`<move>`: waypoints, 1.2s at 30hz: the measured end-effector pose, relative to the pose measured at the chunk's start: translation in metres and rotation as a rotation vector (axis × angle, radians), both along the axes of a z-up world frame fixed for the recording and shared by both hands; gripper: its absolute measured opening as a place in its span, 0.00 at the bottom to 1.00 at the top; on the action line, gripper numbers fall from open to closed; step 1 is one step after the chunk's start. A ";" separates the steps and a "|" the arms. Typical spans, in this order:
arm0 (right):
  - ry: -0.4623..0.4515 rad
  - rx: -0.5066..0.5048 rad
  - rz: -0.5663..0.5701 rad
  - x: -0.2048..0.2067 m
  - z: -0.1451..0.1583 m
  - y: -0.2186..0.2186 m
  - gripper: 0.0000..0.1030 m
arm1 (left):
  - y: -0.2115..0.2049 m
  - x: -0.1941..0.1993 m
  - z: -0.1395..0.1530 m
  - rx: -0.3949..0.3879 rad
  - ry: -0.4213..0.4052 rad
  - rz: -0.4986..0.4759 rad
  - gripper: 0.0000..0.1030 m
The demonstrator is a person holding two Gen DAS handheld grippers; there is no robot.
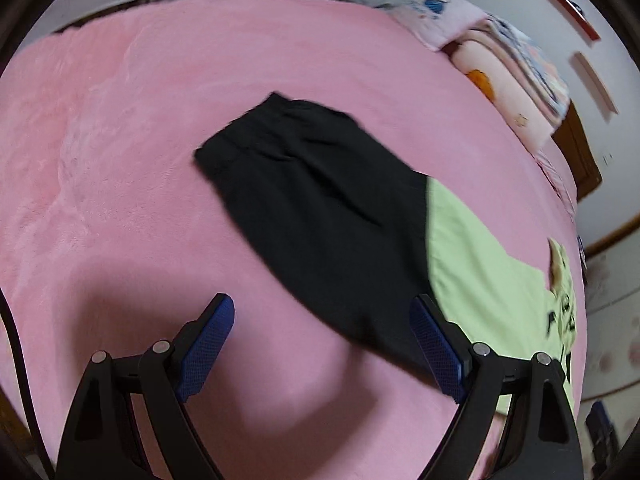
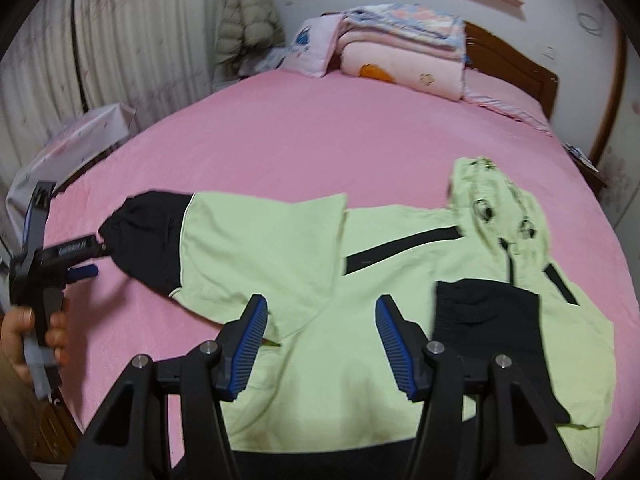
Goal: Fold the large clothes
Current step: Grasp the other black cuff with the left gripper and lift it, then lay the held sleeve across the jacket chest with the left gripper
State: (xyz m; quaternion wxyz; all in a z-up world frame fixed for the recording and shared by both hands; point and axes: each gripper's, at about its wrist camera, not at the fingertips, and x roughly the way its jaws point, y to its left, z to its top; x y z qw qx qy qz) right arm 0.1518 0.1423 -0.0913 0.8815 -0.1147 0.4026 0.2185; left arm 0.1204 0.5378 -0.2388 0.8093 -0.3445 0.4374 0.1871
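Green-black jacket point(image 2: 400, 264) flat on pink bed point(image 2: 320, 140); left claw point(image 1: 322, 344) released over black sleeve point(image 1: 320, 216); right claw point(image 2: 322, 344) released above body

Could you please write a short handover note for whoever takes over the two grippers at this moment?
Left gripper: open, holding nothing, hovering over the black cuff end of the outstretched sleeve.
Right gripper: open, holding nothing, above the chest of the light green hooded jacket with black trim.
The jacket lies flat on the pink bed cover, hood towards the headboard.
Done: the other sleeve is folded across the body.
Left: fold the outstretched sleeve in, then the body.
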 end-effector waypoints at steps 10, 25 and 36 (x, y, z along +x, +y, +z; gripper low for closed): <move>0.075 -0.027 0.048 0.008 -0.044 0.035 0.55 | 0.023 0.036 -0.026 0.019 -0.002 -0.058 0.86; 0.076 -0.010 -0.057 0.019 -0.048 0.001 0.55 | -0.048 0.068 0.039 0.306 -0.061 -0.284 0.07; 0.039 0.075 -0.175 0.017 -0.021 -0.065 0.55 | -0.214 0.075 0.151 0.457 -0.255 -0.594 0.07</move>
